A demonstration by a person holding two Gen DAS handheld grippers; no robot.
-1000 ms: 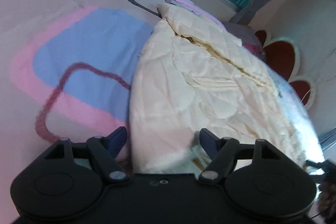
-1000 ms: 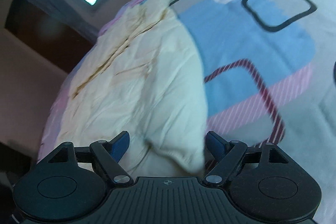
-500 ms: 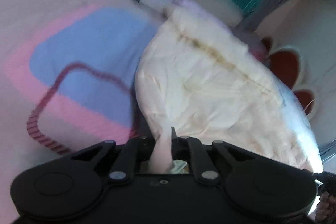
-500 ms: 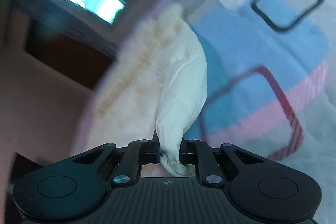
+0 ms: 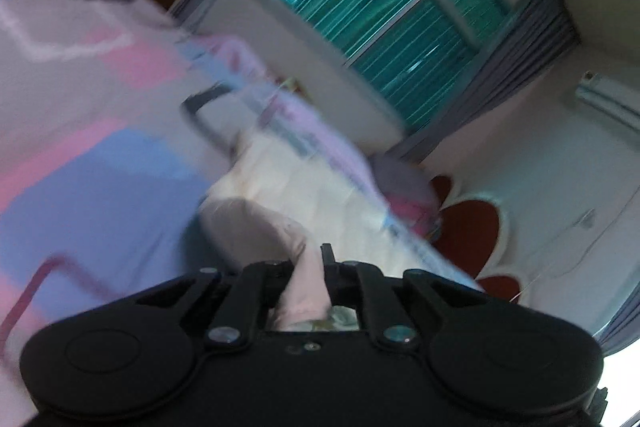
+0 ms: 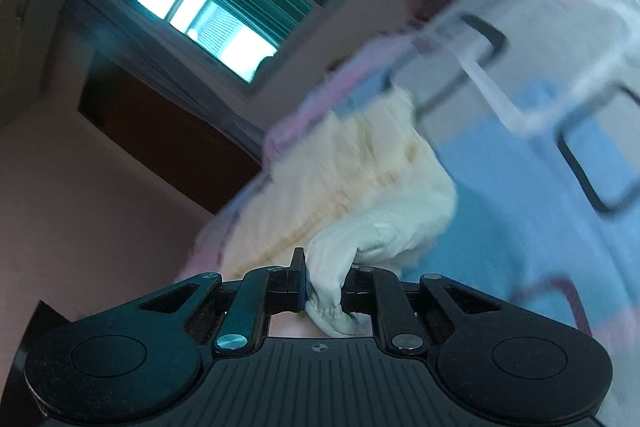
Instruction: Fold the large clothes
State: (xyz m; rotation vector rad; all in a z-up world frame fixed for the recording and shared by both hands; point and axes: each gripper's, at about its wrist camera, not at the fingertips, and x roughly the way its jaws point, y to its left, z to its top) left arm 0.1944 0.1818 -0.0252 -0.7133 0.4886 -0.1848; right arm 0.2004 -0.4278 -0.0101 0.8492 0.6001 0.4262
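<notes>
My left tongs point(image 5: 308, 267) are clamped tight on a bunched corner of the cream garment point(image 5: 280, 195), the fabric squeezed into a narrow pale strip between the jaws and running down toward the black body of the tool. My right tongs point(image 6: 324, 287) are pinched shut on another corner of the same cream garment point(image 6: 360, 179); there a stitched hem edge pokes out below the jaws in a small gathered wad. From each grip the cloth rises in a rounded hump and runs away from me, and its far part lies spread on the bed point(image 5: 100, 187), on a bedsheet point(image 6: 520, 207) printed with blue, pink and grey blocks and dark outlined rectangles. A faint yellowish line runs lengthwise through the garment in the right wrist view. Both views are motion-blurred, so I cannot tell how much of the cloth is off the bedsheet. Beyond the bed a window point(image 5: 400, 15) with green blinds lets in light, grey curtains point(image 5: 516, 55) hang at its side, and red shapes point(image 5: 468, 235) sit low on the wall.
</notes>
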